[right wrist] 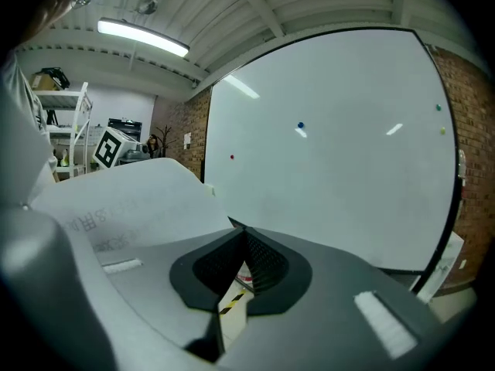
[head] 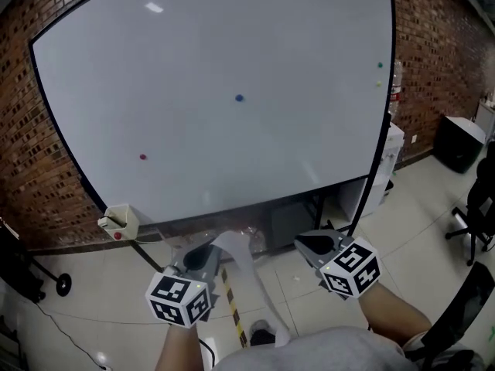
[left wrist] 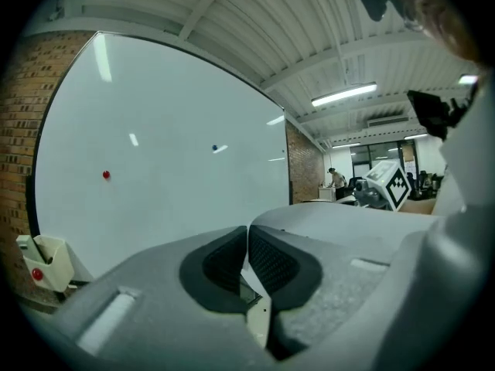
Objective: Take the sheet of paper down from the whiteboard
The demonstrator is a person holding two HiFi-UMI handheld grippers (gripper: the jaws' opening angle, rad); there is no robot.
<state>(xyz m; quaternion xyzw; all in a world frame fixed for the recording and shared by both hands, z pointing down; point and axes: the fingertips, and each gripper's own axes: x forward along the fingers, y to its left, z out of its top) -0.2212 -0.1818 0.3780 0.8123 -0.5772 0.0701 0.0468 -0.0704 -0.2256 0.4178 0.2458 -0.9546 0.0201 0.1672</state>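
The white printed sheet of paper is off the large white whiteboard and hangs below its bottom edge. Its upper end is pinched in the clenched left gripper, and the rest droops toward the tiled floor. The right gripper, near the sheet's right side, is clenched too, with nothing seen between its jaws.

The sheet of paper hangs between left claw and right claw, before the whiteboard
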